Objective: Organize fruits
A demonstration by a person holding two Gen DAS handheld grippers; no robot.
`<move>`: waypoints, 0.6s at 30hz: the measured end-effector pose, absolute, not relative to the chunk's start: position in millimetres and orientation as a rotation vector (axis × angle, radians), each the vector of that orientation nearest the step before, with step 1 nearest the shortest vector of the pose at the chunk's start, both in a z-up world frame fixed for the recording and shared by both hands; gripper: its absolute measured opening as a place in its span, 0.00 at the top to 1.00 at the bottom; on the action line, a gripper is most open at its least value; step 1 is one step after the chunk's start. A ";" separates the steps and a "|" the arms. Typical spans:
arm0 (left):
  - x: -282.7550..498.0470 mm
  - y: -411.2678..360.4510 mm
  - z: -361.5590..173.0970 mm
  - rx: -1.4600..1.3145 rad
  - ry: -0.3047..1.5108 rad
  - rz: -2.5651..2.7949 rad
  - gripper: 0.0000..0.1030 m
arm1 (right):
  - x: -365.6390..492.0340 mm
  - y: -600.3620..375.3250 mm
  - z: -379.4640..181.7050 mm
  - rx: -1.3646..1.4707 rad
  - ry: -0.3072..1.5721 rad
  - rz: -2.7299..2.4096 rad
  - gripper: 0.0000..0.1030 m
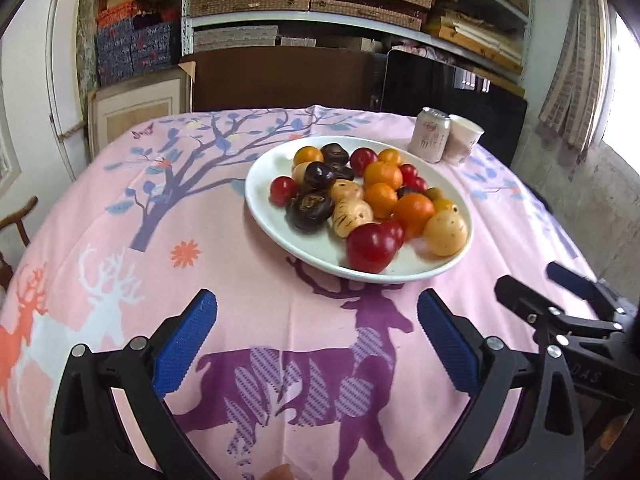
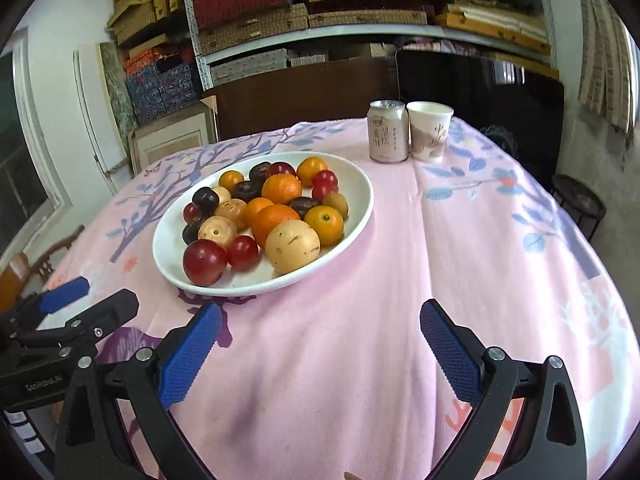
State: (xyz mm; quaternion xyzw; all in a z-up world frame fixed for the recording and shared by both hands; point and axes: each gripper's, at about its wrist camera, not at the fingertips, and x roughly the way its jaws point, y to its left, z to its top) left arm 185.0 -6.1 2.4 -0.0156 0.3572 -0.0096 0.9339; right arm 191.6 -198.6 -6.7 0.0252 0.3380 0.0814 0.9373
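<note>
Fruits: red, orange, tan and dark pieces heaped on your white plate, on the pink-clothed surface. Your left tongs and right tongs gape wide, empty, near the plate. Can and cup stand touching behind.

A: Where is there room?
B: Bare cloth on the surface lies in front of both tongs, up to the plate of fruit.
A: Obstacles?
B: A can and paper cup, touching, stand behind the plate — the two tongs sit side by side, close together.
</note>
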 end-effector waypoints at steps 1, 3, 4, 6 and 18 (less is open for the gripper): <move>184.0 -8.1 2.8 -0.009 0.726 -0.005 0.05 | 188.1 -195.9 -4.4 0.023 0.665 0.148 0.03; 182.4 -10.9 5.5 0.022 0.714 0.035 0.04 | 182.5 -190.7 -2.4 -0.010 0.637 0.126 0.03; 181.1 -11.5 7.1 0.033 0.708 0.050 0.04 | 181.0 -189.9 -0.8 -0.013 0.633 0.136 0.03; 178.8 -11.3 10.2 0.031 0.697 0.052 0.04 | 178.9 -190.3 -2.0 0.019 0.640 0.190 0.03; 178.3 -7.3 13.1 0.014 0.740 0.047 0.04 | 179.5 -191.3 -4.8 0.108 0.688 0.239 0.03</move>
